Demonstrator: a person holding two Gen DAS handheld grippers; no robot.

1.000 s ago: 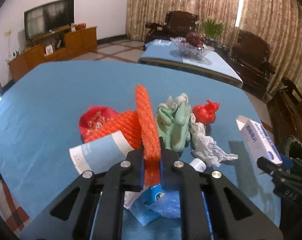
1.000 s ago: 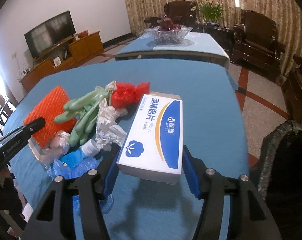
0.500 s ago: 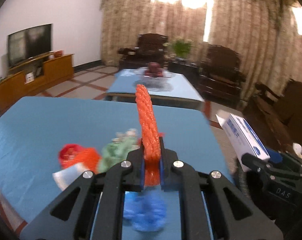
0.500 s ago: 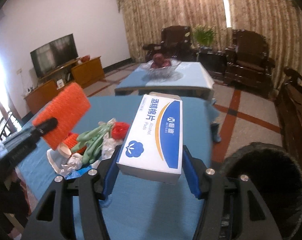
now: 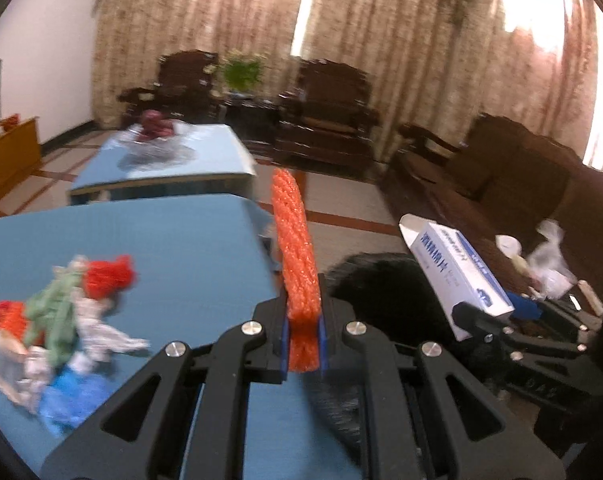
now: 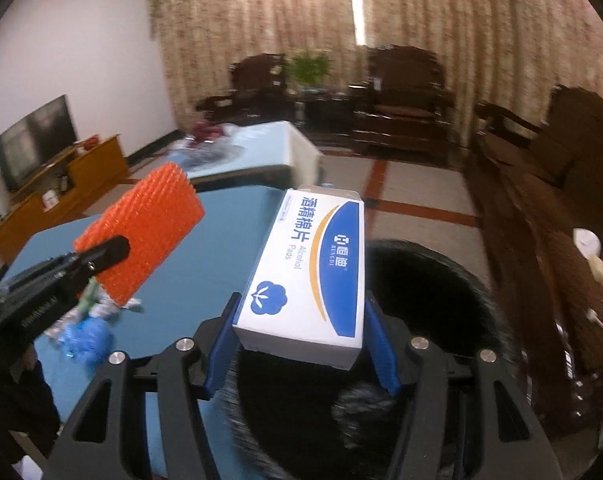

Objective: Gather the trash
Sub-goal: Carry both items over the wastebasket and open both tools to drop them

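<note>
The left gripper is squeezed tight on an orange foam net. The net stands up tall between the two blue pads, thin edge toward the camera. In the right wrist view the same net looks like a flat bumpy orange square, and the left gripper pinches it at the lower edge.

The right gripper is clamped on a white and blue box. The box says "Alcohol Pads" on top. It sits between the two blue pads, one pad on each side. In the left wrist view the box is up in the air to the right of the net, with the right gripper under it.

A black trash bag is open just below the box. It is beside the corner of the blue table. The net is above the table's corner, close to the bag.

More trash is on the table, well to the left of the bag. There is a pile with a red bag, a green glove, white crumpled paper and a blue glove. The pile is blurry.

Behind the table is another blue table with a glass bowl on it.
</note>
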